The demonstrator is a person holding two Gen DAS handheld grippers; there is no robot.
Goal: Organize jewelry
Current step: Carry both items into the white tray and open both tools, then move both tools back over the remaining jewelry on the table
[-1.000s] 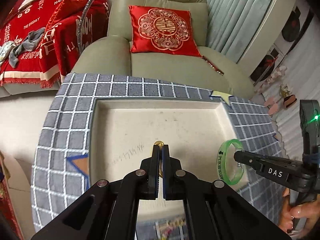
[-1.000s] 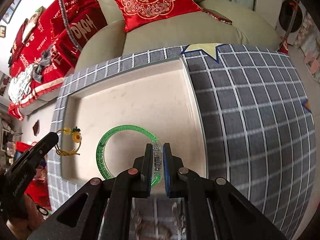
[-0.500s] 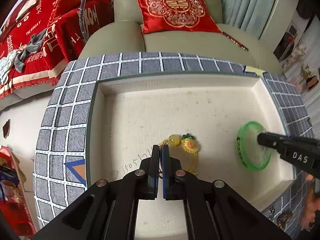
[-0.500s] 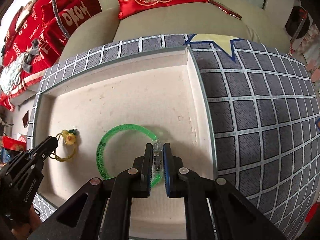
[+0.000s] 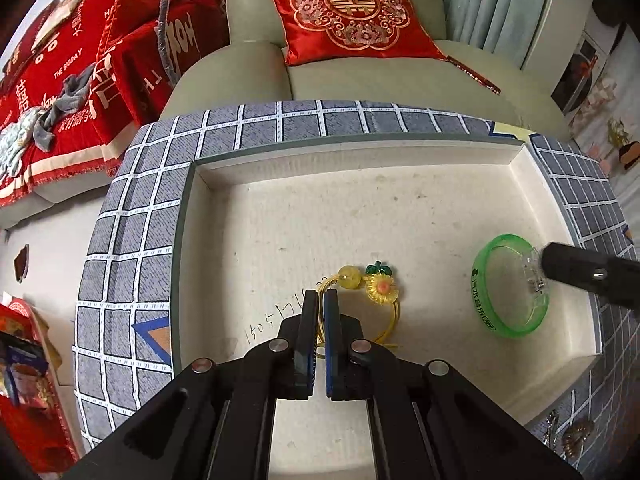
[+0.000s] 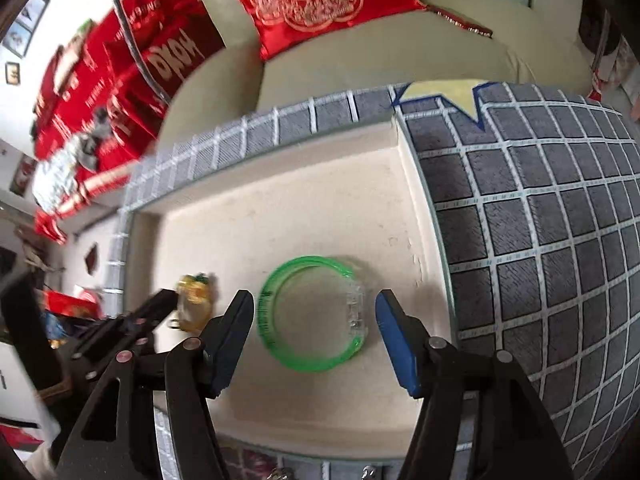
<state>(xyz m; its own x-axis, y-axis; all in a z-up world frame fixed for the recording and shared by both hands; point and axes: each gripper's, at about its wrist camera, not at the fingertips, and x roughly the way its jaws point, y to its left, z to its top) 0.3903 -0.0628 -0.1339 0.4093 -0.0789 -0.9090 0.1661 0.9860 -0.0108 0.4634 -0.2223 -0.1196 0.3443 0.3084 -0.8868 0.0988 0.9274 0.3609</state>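
A cream tray sits on a grey checked cloth. On its floor lies a yellow cord bracelet with a bead and a sunflower charm. My left gripper is shut on its cord, low over the tray. At the tray's right end a green bangle lies flat. In the right wrist view my right gripper straddles the green bangle. Its jaws are opening and the blue pads stand clear of the ring on both sides. The left gripper and the yellow bracelet show blurred to the left.
The checked cloth carries a yellow star patch. Behind it stands a green sofa with a red cushion, and red blankets lie to the left. More jewellery lies on the cloth by the tray's near right corner.
The left gripper sank with the yellow bracelet, which now rests on the tray floor. The right gripper's jaws opened off the green bangle, and it now lies flat.
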